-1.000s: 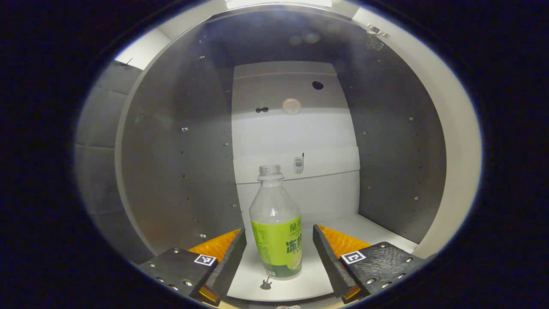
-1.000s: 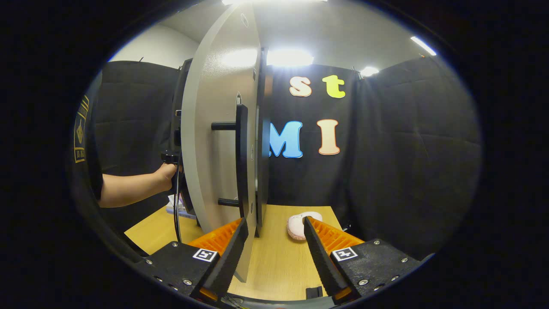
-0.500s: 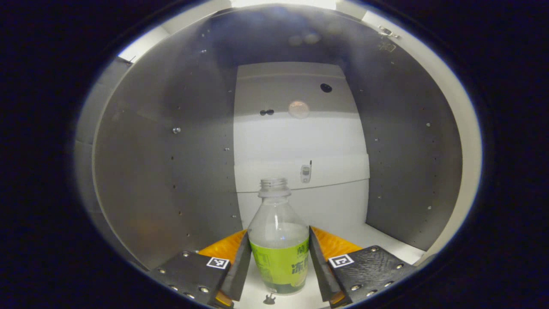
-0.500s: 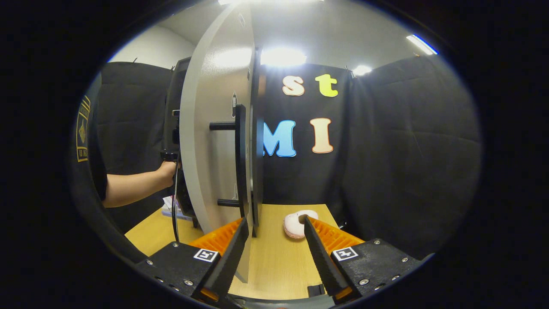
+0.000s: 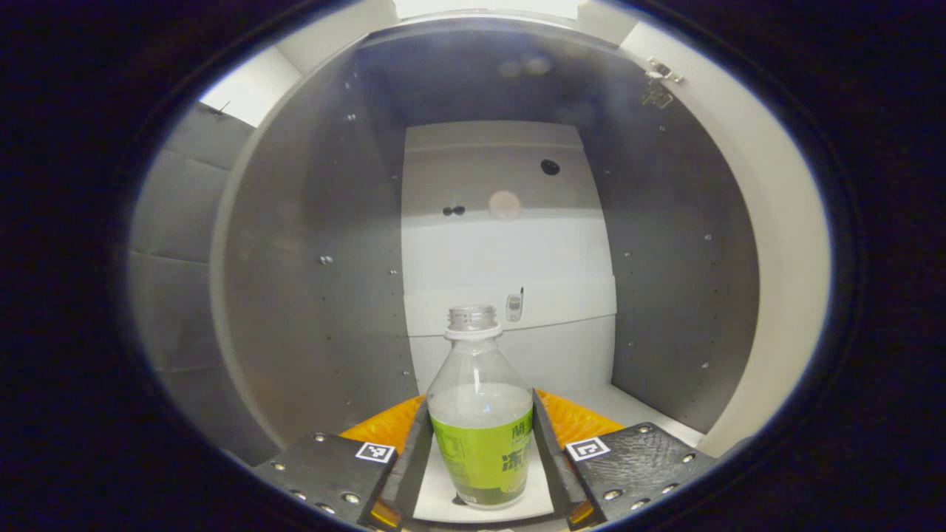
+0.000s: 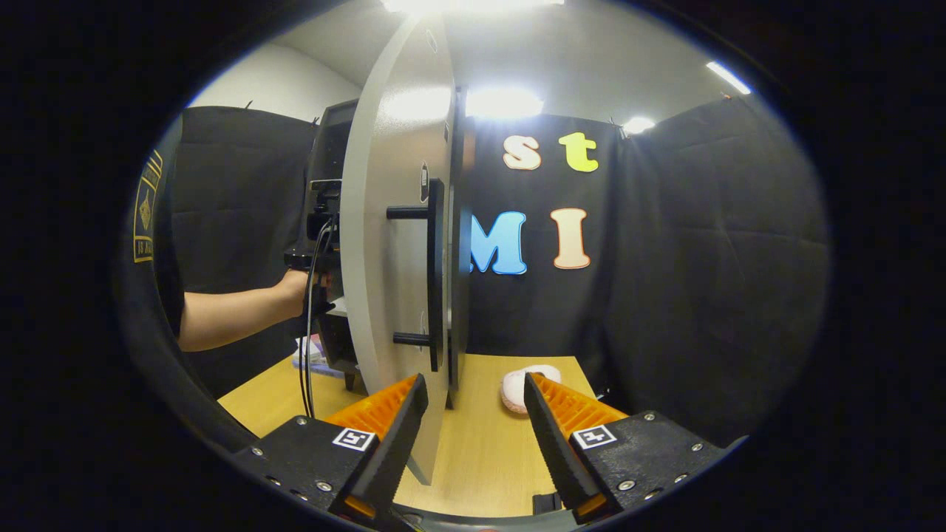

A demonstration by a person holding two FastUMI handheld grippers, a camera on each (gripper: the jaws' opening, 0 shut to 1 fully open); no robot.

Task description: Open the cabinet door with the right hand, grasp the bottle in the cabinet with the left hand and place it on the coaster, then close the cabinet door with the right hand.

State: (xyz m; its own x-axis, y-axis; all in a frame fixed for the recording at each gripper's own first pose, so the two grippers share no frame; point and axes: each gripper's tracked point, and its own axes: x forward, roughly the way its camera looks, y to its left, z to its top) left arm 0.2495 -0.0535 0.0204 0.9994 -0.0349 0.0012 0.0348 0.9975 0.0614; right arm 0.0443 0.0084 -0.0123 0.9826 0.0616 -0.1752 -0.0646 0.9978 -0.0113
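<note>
L claw (image 5: pixel 481 462) is clenched on the bottle (image 5: pixel 480 425) – both fingers press its green-label belly, one at 9, one at 3. Bottle stands upright, long axis vertical, neck open at 12, inside the cabinet (image 5: pixel 310 295) w/ its base at the shelf floor; lifted or not, can't tell. It sits dead centre between the fingers, so the coming move is prob a straight pull back out thru the opening, keeping that axis plumb.

R claw (image 6: pixel 473 436) is released, fingers spread, holding nothing – cabinet door (image 6: pixel 395 244) stands open edge-on at its 11, handle (image 6: pixel 434 273) facing it. Coaster (image 6: pixel 521 384) lies on the counter (image 6: pixel 473 451) at R claw's 12–1, just past the fingertips, beyond the door's free edge. L hand (image 6: pixel 299 284) shows at 9, behind the door.
</note>
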